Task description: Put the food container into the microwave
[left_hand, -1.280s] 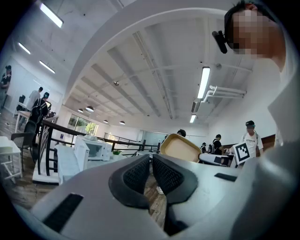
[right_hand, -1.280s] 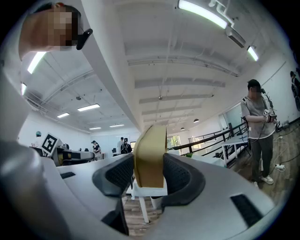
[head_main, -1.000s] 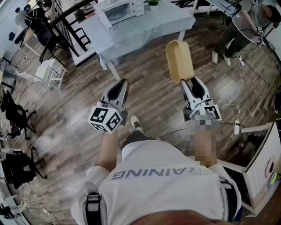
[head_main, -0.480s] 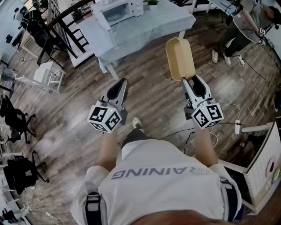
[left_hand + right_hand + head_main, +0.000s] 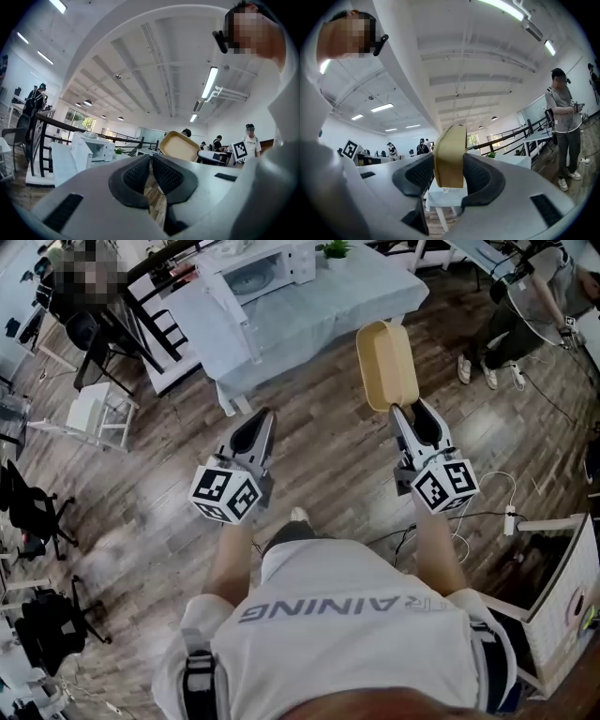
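Observation:
A tan food container (image 5: 386, 364) stands on edge, and my right gripper (image 5: 405, 411) is shut on its near end. The right gripper view shows the pads pressed on both sides of the container (image 5: 450, 154). My left gripper (image 5: 264, 416) is held beside it at the same height, shut with nothing between its pads (image 5: 151, 158). The white microwave (image 5: 255, 266) sits on a table (image 5: 328, 306) under a pale cloth ahead of both grippers. Its door (image 5: 63, 161) hangs open to the left. The left gripper view also shows the container (image 5: 180, 146) at its right.
A small potted plant (image 5: 335, 249) stands on the table beside the microwave. A person (image 5: 525, 306) stands at the far right. A power strip and cable (image 5: 511, 517) lie on the wooden floor. A white box (image 5: 562, 587) is at the right, black chairs (image 5: 37, 488) at the left.
The table and microwave have come nearer in the head view as both grippers moved towards them. The container stays gripped in the right gripper and the left stays shut.

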Demonstrator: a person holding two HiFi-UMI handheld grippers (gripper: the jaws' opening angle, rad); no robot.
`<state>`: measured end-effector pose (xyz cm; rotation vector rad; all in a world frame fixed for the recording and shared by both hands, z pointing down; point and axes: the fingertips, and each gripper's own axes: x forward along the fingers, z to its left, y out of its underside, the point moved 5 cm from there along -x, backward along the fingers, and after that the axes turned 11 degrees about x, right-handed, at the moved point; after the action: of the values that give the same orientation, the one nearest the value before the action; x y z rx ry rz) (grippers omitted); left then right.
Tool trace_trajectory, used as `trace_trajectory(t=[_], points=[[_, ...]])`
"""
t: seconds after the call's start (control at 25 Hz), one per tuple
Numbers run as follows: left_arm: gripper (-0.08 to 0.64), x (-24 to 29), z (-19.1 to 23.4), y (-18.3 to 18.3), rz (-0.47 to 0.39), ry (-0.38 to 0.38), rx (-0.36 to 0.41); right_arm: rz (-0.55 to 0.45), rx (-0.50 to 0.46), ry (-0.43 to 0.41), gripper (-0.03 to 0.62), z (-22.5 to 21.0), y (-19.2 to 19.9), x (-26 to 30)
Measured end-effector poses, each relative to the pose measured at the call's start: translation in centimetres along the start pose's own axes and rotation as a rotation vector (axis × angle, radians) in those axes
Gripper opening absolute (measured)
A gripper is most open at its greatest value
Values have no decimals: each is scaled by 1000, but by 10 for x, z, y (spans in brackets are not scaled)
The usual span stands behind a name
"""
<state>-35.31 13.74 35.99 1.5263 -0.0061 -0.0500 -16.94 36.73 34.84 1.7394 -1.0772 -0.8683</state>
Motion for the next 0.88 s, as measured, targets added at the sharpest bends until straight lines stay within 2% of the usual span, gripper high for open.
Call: trace_trajectory(t=[0.4, 0.64, 0.88], points=[[49, 38, 79, -3, 23, 59, 4, 11, 11, 26, 213, 8, 13, 89], [49, 47, 100, 5, 31, 51, -27, 36, 17, 23, 213, 4, 19, 117], [49, 76, 114, 12, 44, 49, -25, 45, 40, 7, 215, -20, 24, 147]])
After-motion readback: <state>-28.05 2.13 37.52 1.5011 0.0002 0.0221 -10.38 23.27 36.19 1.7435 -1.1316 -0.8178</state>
